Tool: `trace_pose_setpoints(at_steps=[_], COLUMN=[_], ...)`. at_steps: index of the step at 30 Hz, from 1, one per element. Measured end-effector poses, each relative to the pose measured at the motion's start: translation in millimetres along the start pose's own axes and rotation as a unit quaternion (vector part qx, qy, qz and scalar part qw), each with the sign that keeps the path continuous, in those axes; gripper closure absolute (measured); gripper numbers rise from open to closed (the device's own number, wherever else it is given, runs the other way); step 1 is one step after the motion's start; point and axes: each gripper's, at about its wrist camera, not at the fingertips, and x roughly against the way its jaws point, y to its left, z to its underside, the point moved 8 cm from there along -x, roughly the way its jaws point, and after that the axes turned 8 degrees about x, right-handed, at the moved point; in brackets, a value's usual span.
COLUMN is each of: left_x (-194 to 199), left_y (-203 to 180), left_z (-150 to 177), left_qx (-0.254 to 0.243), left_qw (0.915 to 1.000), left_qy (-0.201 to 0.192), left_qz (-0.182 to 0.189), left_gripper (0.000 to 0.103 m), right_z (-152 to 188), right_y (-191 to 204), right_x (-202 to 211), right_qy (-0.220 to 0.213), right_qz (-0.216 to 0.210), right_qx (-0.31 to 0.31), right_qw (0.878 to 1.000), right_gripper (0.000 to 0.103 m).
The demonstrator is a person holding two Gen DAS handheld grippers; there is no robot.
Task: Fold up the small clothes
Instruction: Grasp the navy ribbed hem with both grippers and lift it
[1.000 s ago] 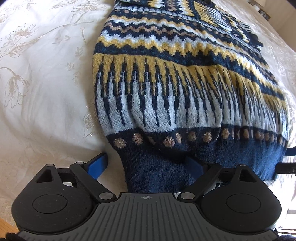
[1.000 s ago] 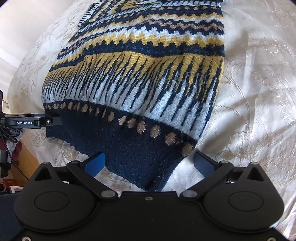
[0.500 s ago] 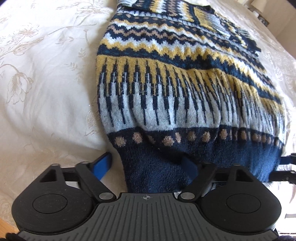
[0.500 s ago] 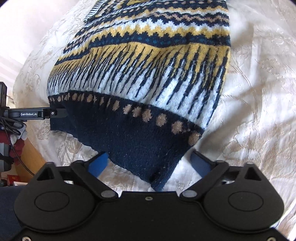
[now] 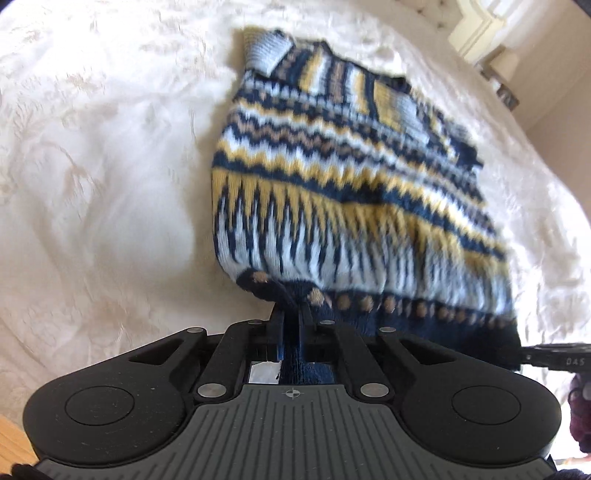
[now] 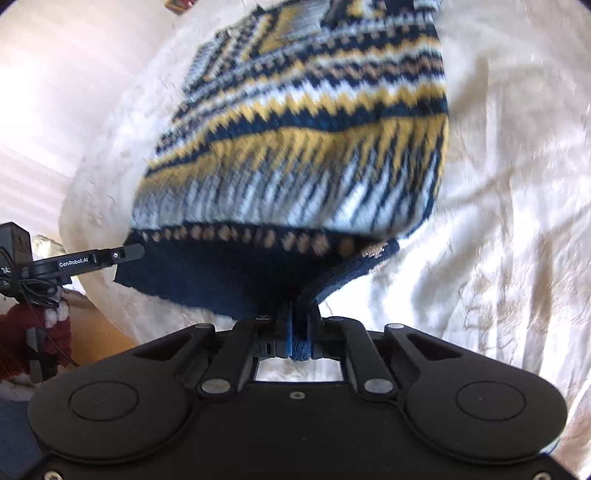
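A knitted sweater (image 5: 351,173) with navy, yellow and pale blue bands lies on a white bedspread (image 5: 103,177). My left gripper (image 5: 291,314) is shut on the navy hem at the sweater's near left corner and holds it lifted. My right gripper (image 6: 299,314) is shut on the navy hem (image 6: 229,269) at the near right corner, also lifted. The sweater (image 6: 314,129) bulges upward behind the hem. Each gripper shows at the edge of the other's view: the right gripper at the right edge (image 5: 557,358), the left gripper at the left edge (image 6: 85,260).
The embroidered white bedspread (image 6: 517,184) spreads on all sides of the sweater. A wooden floor strip (image 6: 96,328) and a red and white object (image 6: 22,332) lie beyond the bed's near edge. Pale furniture (image 5: 484,33) stands at the far right.
Both grippers have gone from open around the hem to shut on it. They have lifted the hem off the bed, and the sweater now looks farther away.
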Motion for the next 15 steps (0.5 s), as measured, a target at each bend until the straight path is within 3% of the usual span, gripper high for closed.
trace_pose_setpoints(at_steps=[7,15], left_x=[30.6,36.9], left_y=[-25.6,-47.1], left_z=[-56.3,-125.0], left_qx=[0.012,0.017], left_qw=[0.9970,0.9896], left_qy=[-0.065,-0.125], left_qz=[0.040,0.069], left_gripper=[0.097,0.097], right_z=[-51.1,-124.2], right_y=[6.3,-1.2], right_x=[41.5,66.3], right_qy=[-0.088,-0.179], right_qz=[0.000,0.017], right_qx=[-0.008,-0.023], right_qw=[0.996,0.983], right_gripper=[0.089,0.089])
